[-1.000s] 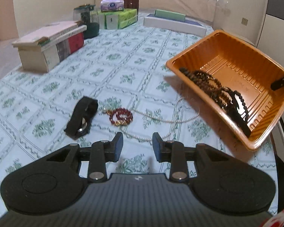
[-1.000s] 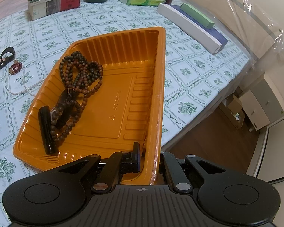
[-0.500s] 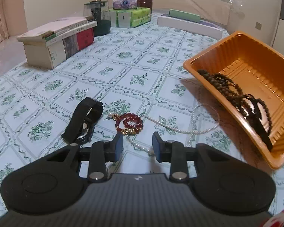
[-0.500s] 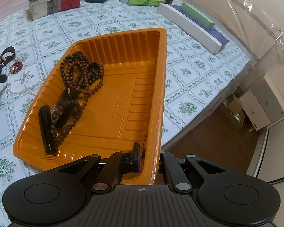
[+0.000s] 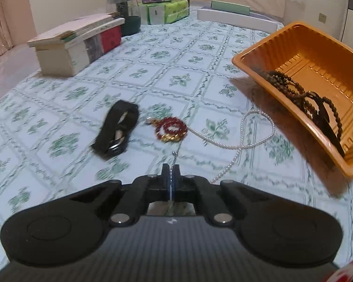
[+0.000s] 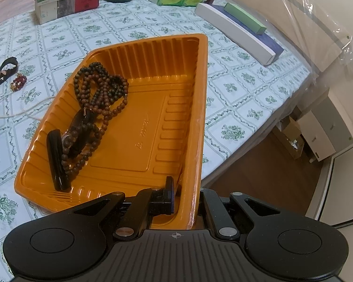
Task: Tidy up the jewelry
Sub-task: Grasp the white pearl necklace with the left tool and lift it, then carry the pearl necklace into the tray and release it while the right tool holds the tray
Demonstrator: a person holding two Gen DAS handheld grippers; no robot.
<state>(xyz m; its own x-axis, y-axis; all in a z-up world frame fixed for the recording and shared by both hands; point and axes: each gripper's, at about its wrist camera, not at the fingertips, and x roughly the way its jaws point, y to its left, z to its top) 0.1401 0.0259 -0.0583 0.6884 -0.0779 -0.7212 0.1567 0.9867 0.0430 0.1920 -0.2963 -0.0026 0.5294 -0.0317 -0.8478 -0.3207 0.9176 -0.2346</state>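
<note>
My left gripper (image 5: 171, 172) is low over the floral cloth, its jaws closing together on a thin strand of the white pearl necklace (image 5: 247, 141), which loops toward the tray. Just beyond lie a red bead bracelet (image 5: 171, 130) and a black watch (image 5: 117, 127). The right gripper (image 6: 186, 192) is shut on the near wall of the orange tray (image 6: 153, 44), which is held tilted off the cloth. Inside the tray lie brown bead strings (image 6: 101, 89) and a black strap (image 6: 57, 159). The tray (image 5: 294, 47) hangs at the right of the left wrist view.
A stack of books (image 5: 77, 44), a glass jar (image 5: 124, 7), green tissue packs (image 5: 167, 11) and a long white box (image 5: 235, 18) line the far side. The bed's edge drops to a wood floor with a white cabinet (image 6: 327, 129) on the right.
The left gripper sank toward the cloth and its open jaws came together on the pearl strand. The right gripper and the tray kept still.
</note>
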